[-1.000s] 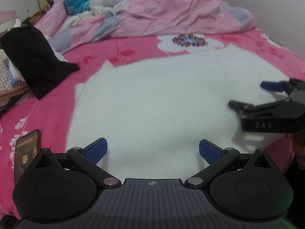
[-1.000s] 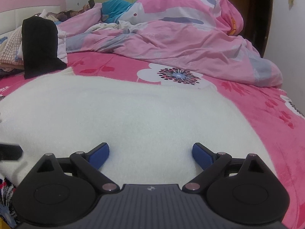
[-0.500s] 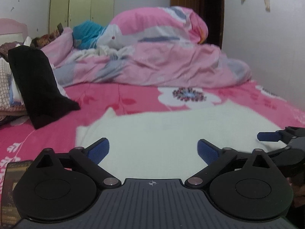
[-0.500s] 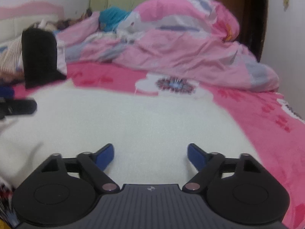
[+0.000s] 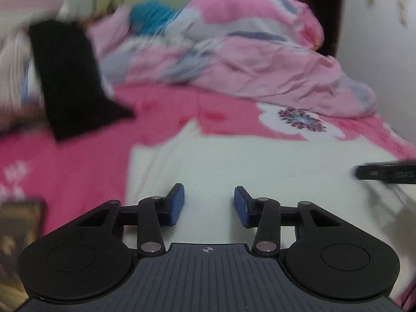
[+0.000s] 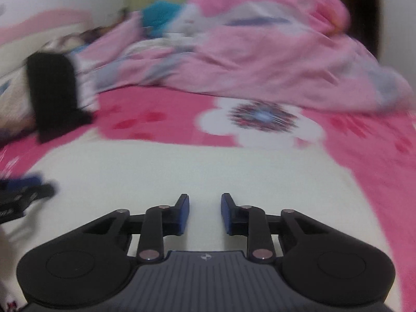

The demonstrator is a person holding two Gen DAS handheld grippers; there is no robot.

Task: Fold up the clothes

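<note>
Lying under closing grippers: white garment

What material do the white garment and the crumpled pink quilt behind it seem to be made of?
White garment: probably fleece or plush, matte and soft-looking; its surface shows no weave or sheen, though blur hides detail. Pink quilt: likely thin woven cotton or polyester over padding, smooth with a faint sheen; it forms many fine sharp creases over a puffy bulk.

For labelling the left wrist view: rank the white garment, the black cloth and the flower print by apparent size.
1. white garment
2. black cloth
3. flower print
Nearness to the camera inflates the garment.
</note>
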